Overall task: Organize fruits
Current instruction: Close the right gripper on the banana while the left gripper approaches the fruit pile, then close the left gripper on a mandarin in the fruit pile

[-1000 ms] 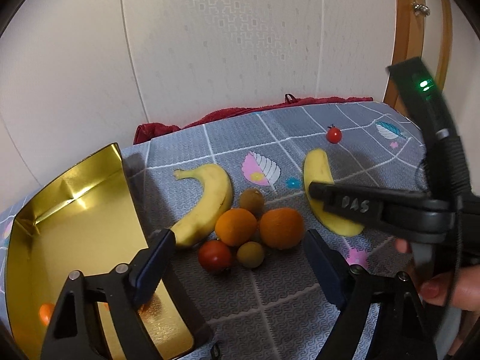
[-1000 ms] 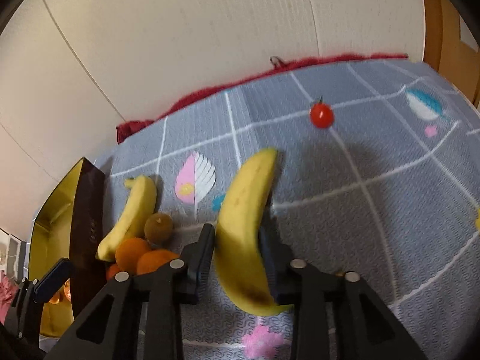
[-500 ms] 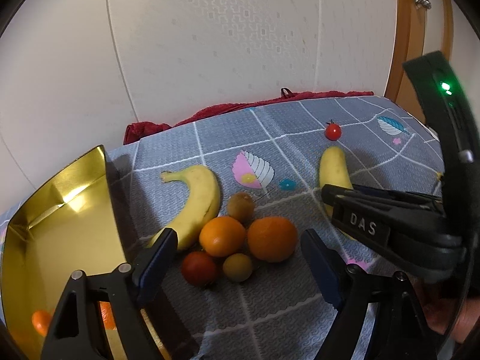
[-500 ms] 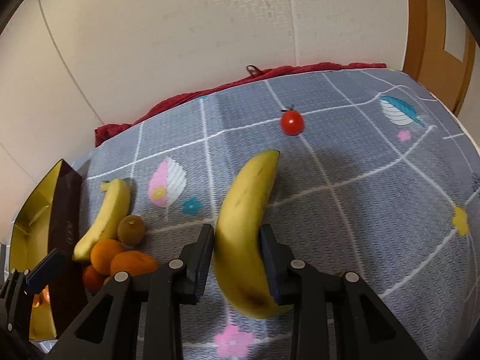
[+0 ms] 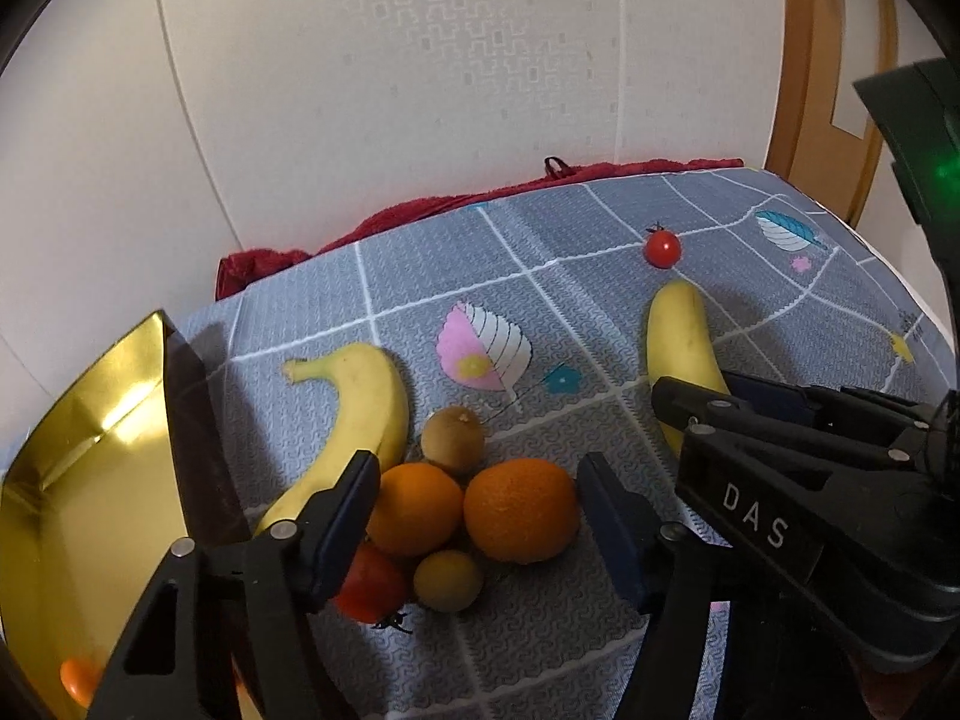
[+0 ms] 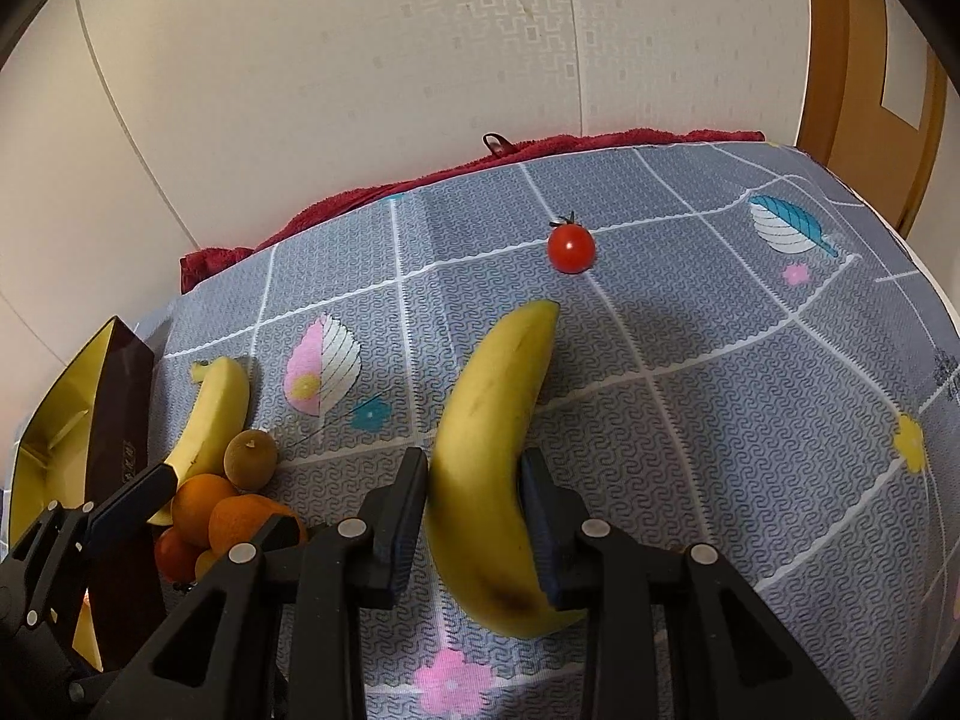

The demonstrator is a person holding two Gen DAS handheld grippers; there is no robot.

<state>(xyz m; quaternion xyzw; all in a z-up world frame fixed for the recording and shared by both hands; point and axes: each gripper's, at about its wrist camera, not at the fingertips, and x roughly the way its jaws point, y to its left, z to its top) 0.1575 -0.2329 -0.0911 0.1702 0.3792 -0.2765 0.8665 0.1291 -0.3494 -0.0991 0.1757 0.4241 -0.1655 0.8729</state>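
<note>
The left tool (image 5: 474,516), jaws lately narrowing yet still spread, straddles two oranges (image 5: 468,507) without touching them, a gold tray (image 5: 90,450) at its left (one banana (image 5: 360,414) lies just beyond). The right tool (image 6: 474,510) pinches a second banana (image 6: 492,438), a cherry tomato (image 6: 570,248) beyond its tip.

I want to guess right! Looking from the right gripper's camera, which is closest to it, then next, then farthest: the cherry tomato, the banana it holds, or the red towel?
1. Held banana, between the right gripper fingers.
2. Cherry tomato, just beyond the banana's tip.
3. Red towel, at the wall.
</note>
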